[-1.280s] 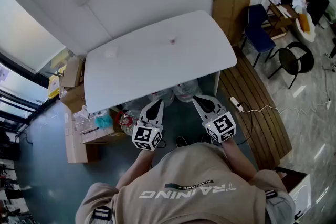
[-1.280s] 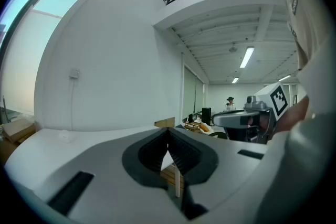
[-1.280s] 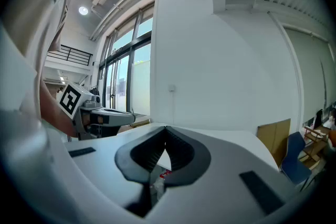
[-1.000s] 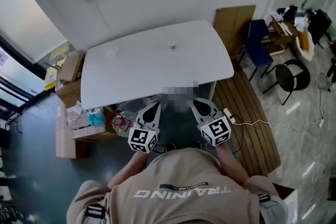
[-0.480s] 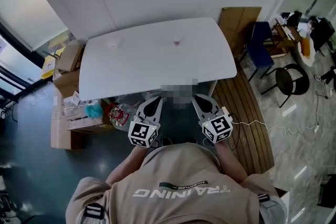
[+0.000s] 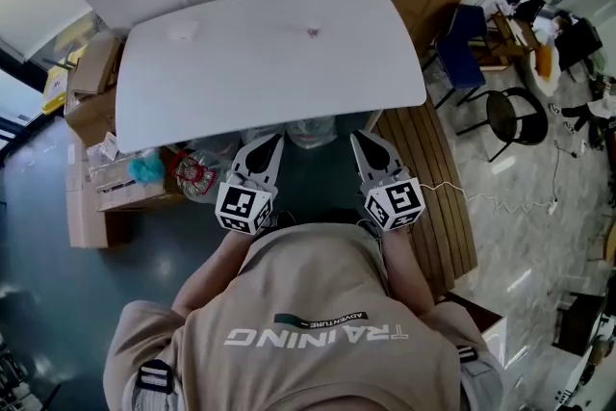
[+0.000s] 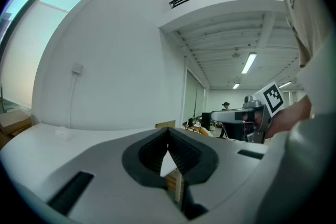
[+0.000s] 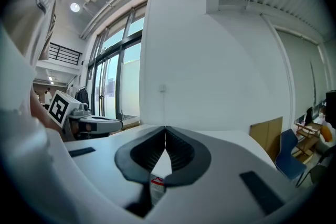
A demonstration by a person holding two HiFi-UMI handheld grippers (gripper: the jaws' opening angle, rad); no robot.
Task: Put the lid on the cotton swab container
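Cotton swab container: too small to identify; pink speck and pale item on counter.
Left claw: clenched, empty.
Right claw: clenched, empty.

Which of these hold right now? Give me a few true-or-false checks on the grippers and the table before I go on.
1. The left gripper and the right gripper are both shut, with nothing between the jaws. True.
2. The left gripper holds the lid. False: it is shut and empty.
3. A small white thing and a small pink thing lie apart near the far edge of the white table. True; both are too small to identify.
4. The grippers hang over the table's middle. False: they are at its near edge, close to the person's body.
5. The black chair stands left of the table. False: it is on the right.
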